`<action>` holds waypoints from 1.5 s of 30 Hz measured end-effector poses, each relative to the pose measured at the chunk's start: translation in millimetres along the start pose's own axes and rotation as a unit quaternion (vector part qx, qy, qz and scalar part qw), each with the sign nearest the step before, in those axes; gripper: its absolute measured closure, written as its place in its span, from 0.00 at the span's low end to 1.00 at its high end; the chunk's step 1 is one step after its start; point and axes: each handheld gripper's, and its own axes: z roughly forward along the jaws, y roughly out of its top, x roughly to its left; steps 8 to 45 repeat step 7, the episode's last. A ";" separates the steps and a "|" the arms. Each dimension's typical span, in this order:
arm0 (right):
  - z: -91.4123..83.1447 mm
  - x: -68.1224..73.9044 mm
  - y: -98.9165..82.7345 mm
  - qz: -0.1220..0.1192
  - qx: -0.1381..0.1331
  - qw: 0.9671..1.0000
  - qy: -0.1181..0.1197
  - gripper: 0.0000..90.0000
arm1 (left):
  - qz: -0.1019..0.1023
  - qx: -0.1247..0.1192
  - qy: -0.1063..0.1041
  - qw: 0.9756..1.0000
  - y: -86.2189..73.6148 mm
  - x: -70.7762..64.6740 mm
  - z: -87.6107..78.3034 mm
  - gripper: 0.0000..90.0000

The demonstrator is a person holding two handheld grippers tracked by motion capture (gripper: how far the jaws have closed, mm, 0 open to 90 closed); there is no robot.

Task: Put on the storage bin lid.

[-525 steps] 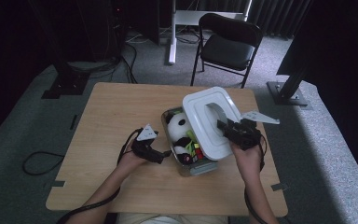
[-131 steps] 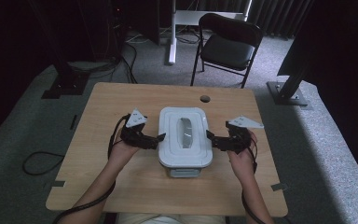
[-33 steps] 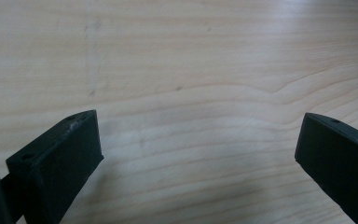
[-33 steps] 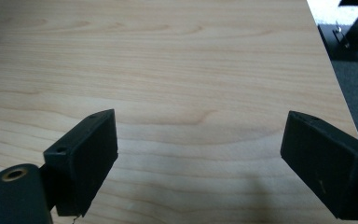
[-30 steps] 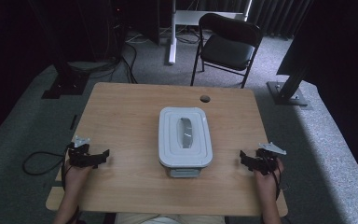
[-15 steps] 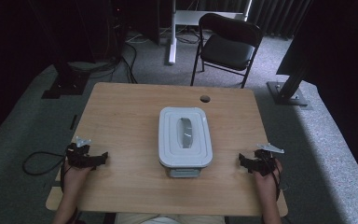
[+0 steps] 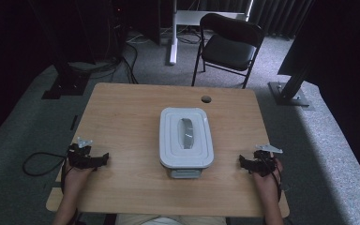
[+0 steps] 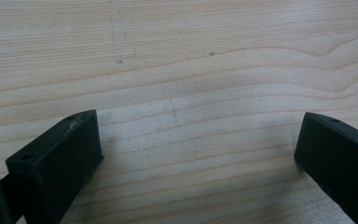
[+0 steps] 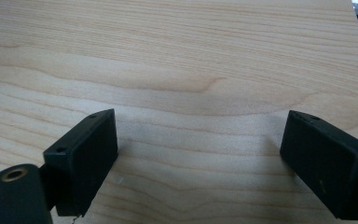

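The white lidded box (image 7: 186, 142) sat closed at the centre of the frame on the desk (image 7: 122, 112), its lid seated flat. Compared with a few seconds earlier, when both claws flanked the box, the left claw (image 7: 104, 158) had withdrawn to the lower left of the frame and the right claw (image 7: 242, 161) to the lower right, each well apart from the box. Both claws stood wide open and held nothing; bare wood grain lay between the jaws in each gripper view. Over the last half second neither claw shifted appreciably, which suggested the closing work was complete.
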 end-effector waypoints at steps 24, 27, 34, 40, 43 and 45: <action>0.2 -0.5 0.2 -0.002 0.000 1.000 0.002 0.12 | 0.000 0.000 0.000 1.000 0.0 0.1 0.0 0.01; 0.2 -0.5 0.2 -0.002 0.000 1.000 0.002 0.12 | 0.000 0.000 0.000 1.000 0.0 0.1 0.0 0.01; 0.2 -0.5 0.2 -0.002 0.000 1.000 0.002 0.12 | 0.000 0.000 0.000 1.000 0.0 0.1 0.0 0.01; 0.2 -0.5 0.2 -0.002 0.000 1.000 0.002 0.12 | 0.000 0.000 0.000 1.000 0.0 0.1 0.0 0.01; 0.2 -0.5 0.2 -0.002 0.000 1.000 0.002 0.12 | 0.000 0.000 0.000 1.000 0.0 0.1 0.0 0.01; 0.2 -0.5 0.2 -0.002 0.000 1.000 0.002 0.12 | 0.000 0.000 0.000 1.000 0.0 0.1 0.0 0.01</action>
